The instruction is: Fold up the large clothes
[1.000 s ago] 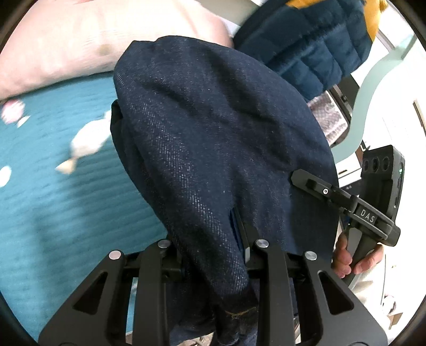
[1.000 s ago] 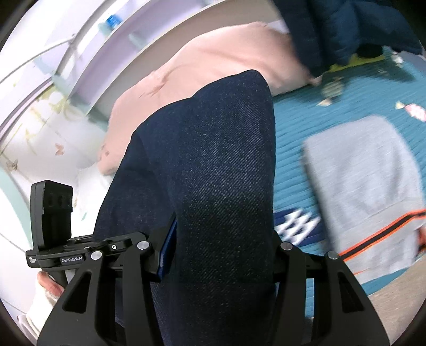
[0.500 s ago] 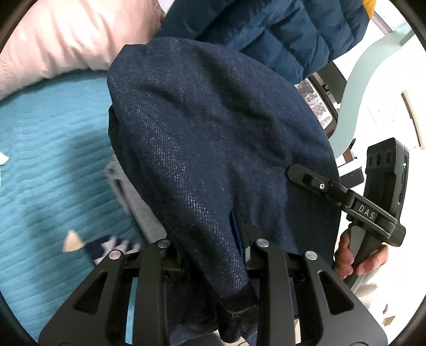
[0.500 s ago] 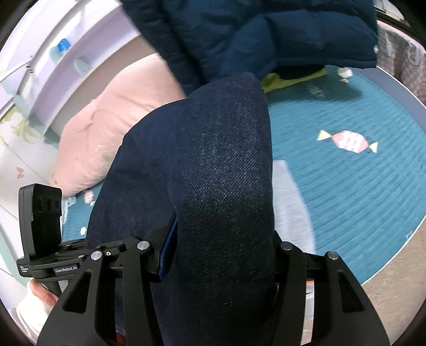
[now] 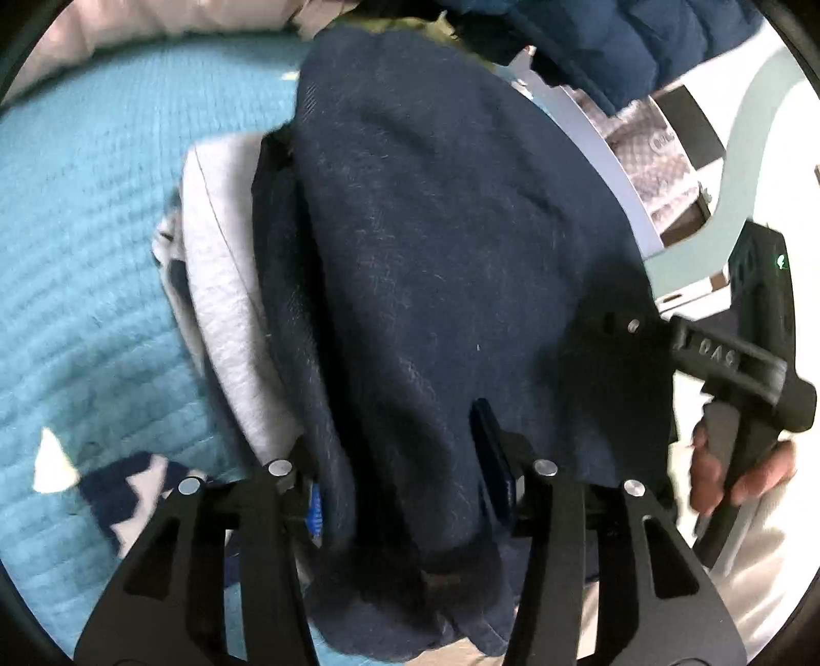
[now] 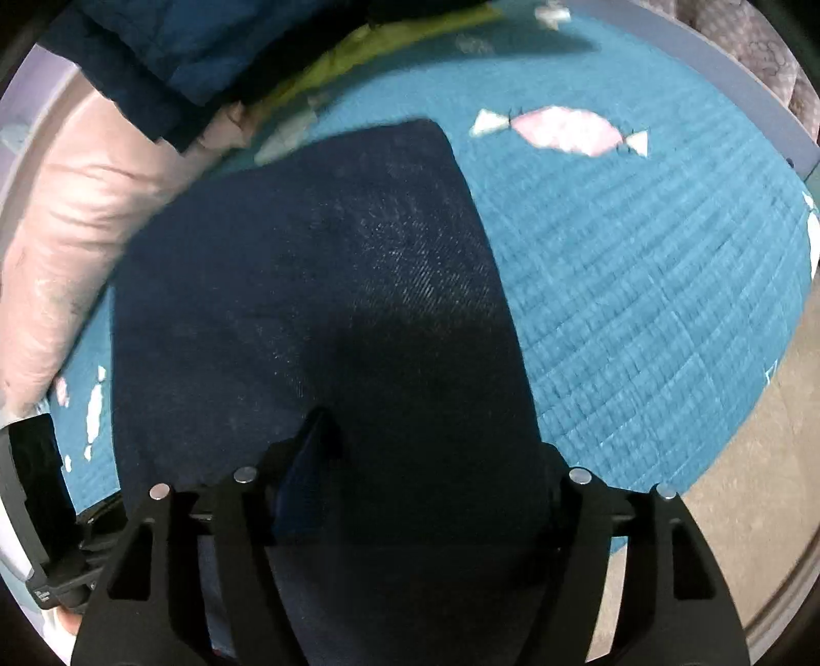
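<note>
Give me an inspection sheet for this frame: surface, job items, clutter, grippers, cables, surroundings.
Surface: teal quilted mat with a candy print, bare floor past its edge.
Job's things: folded dark denim garment lying over a folded grey garment.
Clutter: navy puffer jacket, pink pillow, a yellow-green item under the jacket.
Grippers: left gripper and right gripper both have jaws opening, denim between the fingers; whether the pads touch it is hidden.
Cables: nothing seen.
Surroundings: a hand on the right gripper's handle; patterned grey fabric past the mat's rim.
</note>
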`<state>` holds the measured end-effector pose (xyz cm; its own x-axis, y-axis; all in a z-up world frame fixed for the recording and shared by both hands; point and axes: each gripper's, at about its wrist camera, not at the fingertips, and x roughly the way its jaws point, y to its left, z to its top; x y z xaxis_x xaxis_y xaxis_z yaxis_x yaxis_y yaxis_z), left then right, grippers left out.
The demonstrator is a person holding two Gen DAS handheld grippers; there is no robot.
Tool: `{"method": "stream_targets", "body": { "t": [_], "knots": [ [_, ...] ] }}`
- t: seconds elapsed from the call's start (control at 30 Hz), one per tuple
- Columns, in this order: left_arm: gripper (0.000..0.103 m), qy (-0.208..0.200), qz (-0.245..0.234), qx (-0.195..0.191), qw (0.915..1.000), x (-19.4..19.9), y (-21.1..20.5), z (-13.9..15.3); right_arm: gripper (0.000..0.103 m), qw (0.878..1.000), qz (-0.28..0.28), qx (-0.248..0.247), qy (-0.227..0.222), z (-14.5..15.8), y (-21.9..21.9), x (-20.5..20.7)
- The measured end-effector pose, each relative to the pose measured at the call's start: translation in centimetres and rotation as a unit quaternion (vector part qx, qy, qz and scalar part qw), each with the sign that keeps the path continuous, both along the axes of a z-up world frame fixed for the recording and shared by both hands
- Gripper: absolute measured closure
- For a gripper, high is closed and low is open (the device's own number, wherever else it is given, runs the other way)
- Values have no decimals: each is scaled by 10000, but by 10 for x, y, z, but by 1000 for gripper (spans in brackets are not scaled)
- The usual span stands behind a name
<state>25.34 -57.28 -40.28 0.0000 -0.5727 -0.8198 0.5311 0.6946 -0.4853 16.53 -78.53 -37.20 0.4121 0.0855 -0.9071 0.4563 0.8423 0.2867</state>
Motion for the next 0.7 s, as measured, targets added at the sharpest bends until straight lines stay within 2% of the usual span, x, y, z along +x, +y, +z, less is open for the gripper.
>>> {"method": "stream_targets", "body": {
  "t": [0.03, 0.1, 0.17, 0.2, 0.3, 0.43, 0.5, 0.63, 0.7],
  "knots": [
    [54, -29, -27, 78, 10000, -2, 3, 1, 38, 9999, 75, -96, -71, 5, 2, -4],
    [47, -164, -40, 295, 9994, -5, 8, 10, 36, 9984, 27, -553, 86, 15, 5, -9],
    [41, -434, -10, 513, 9977, -10, 14, 21, 36, 9951, -118, -969, 166, 29, 4, -18],
    [41, -642, -3, 594, 9962, -15, 18, 29, 36, 9936, -190, -1111, 61, 40, 4, -24],
    [41, -952, 42, 580, 9938, -24, 34, 53, 36, 9916, -210, -1246, -266, 66, 7, -44],
    [41, -1319, 212, 657, 9889, -40, 51, 76, 36, 9887, -123, -1472, -249, 83, 22, -58],
    [41, -1496, 246, 727, 9858, -46, 41, 84, 36, 9891, -2, -1458, -192, 85, 33, -68],
    [41, -2358, 240, 993, 9664, -69, 24, 99, 44, 9937, 148, -1104, -113, 77, 50, -77],
    [41, -2356, 147, 952, 9671, -77, 16, 98, 51, 9956, 122, -928, 41, 66, 54, -83]
  ]
}}
